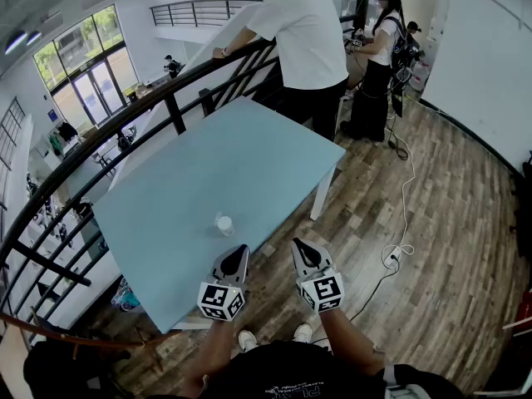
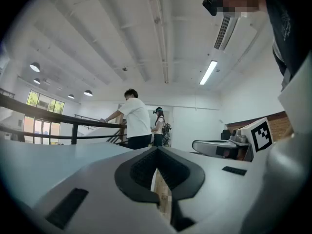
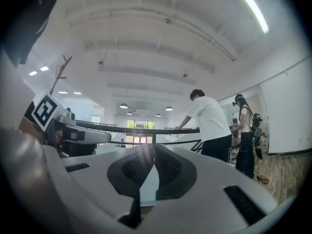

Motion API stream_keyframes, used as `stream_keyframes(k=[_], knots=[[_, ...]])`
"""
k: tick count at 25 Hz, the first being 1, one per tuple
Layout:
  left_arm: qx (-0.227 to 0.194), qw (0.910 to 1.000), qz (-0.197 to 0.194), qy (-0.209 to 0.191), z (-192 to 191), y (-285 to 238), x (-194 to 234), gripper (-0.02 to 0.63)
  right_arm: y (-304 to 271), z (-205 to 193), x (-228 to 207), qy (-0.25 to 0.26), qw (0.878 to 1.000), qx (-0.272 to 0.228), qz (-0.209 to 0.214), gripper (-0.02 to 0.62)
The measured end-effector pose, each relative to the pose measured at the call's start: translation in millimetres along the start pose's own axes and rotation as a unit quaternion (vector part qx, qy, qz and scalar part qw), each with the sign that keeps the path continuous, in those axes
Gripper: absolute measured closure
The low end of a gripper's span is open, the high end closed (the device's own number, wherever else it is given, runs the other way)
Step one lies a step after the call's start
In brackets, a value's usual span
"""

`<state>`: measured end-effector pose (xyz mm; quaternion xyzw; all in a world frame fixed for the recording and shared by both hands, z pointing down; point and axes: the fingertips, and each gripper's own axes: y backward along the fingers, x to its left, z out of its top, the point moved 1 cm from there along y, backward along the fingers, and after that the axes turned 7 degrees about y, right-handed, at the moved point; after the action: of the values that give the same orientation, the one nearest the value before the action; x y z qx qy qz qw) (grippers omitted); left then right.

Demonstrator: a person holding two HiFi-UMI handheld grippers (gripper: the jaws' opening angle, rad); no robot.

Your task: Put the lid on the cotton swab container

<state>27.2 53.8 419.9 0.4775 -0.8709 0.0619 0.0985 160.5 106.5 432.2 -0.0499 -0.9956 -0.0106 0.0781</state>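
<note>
Head view first: we hold both tools low and level at the near edge of the light blue table (image 1: 249,165), apparently at rest before any reach. The left gripper (image 1: 239,252) and the right gripper (image 1: 301,246) each have their jaws drawn together with nothing in them. The cotton swab container (image 1: 224,224) stands alone on the table, just beyond the left gripper's tip and apart from it. It is too small for us to tell whether its lid is already on, and we see no separate lid on the table. Nothing lies between the tools and the container, so we judge the reach to be open. Behind the table runs a dark railing (image 1: 166,86), where a person in a white shirt (image 1: 303,40) leans. A second person (image 1: 382,48) stands further back, and a white cable (image 1: 403,223) trails over the wooden floor, all well clear of us.

Left gripper view: the dark pads meet at the tip and grip nothing. Only floor shows through the slot below, and the container is out of sight.

Right gripper view: the pads are likewise pressed together on nothing, aimed across the table towards the railing, with the left tool's marker cube (image 3: 44,110) beside it.
</note>
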Motion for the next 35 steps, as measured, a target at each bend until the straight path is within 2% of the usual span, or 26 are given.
stream_keyframes(k=[4,13,20,26,30,35], knots=[[0.008,0.9996,0.000,0.028,-1,20,10,0.594,1,14,22,0.013,1.000,0.001,0.009,0.575],[0.011,0.9994,-0.027,0.016,4,39,14,0.594,-11,26,64,0.009,1.000,-0.008,0.027,0.575],[0.009,0.9996,-0.018,0.021,8,55,24,0.594,-17,34,83,-0.009,0.999,-0.024,0.041,0.574],[0.004,0.9994,-0.021,0.027,6,66,29,0.594,-20,36,103,0.012,0.998,-0.022,0.051,0.574],[-0.006,0.9990,-0.040,0.021,16,73,29,0.594,-24,45,125,0.040,0.997,-0.037,0.060,0.574],[-0.003,0.9989,-0.046,0.007,20,81,41,0.594,-25,47,136,0.022,0.998,-0.044,0.047,0.574]])
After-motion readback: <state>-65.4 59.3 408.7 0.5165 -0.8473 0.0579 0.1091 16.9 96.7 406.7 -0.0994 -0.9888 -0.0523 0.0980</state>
